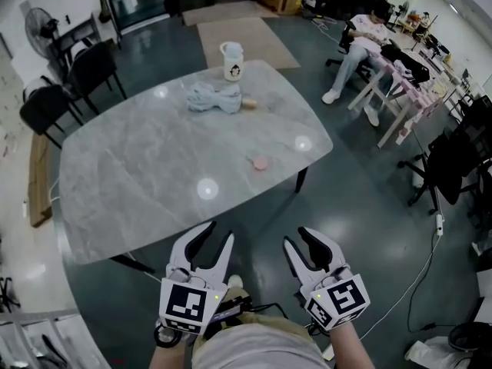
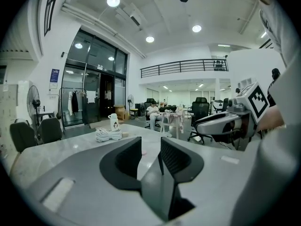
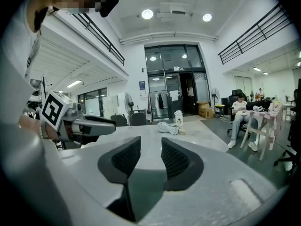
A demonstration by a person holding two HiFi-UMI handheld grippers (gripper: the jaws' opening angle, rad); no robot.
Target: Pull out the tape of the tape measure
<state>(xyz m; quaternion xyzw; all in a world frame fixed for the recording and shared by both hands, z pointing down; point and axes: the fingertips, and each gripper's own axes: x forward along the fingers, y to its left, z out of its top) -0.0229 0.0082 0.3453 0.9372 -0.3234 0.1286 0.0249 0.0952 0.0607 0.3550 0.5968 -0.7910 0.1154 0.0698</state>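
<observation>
**Both claws released, tape measure untouched out on the table**

Grey shirt front (image 1: 254, 352) fills the bottom of the head view, and the two hands reach out from it side by side. The left gripper (image 1: 219, 231) has its jaws apart with nothing between them. The right gripper (image 1: 297, 237) is released too, its jaws parted and empty. Each carries its marker cube toward the wrist. In the head view, both sets of tips show just short of the near edge of the grey marble table (image 1: 138, 175), over the dark floor.

Further out, toward the table's right side, lies a small round pink thing (image 1: 260, 162), which looks like the tape measure. It sits alone on the bare top, well apart from both grippers. Whether any tape is drawn out is too small to tell.

Near the far edge rests a bunched pale cloth (image 1: 214, 97) with a small tan object (image 1: 249, 104) touching its right side. A white mug (image 1: 231, 60) stands upright behind them.

Beyond the table, black chairs (image 1: 84, 71) and a standing fan (image 1: 40, 28) are at the left. A seated person (image 1: 361, 41) is at the far right.
</observation>
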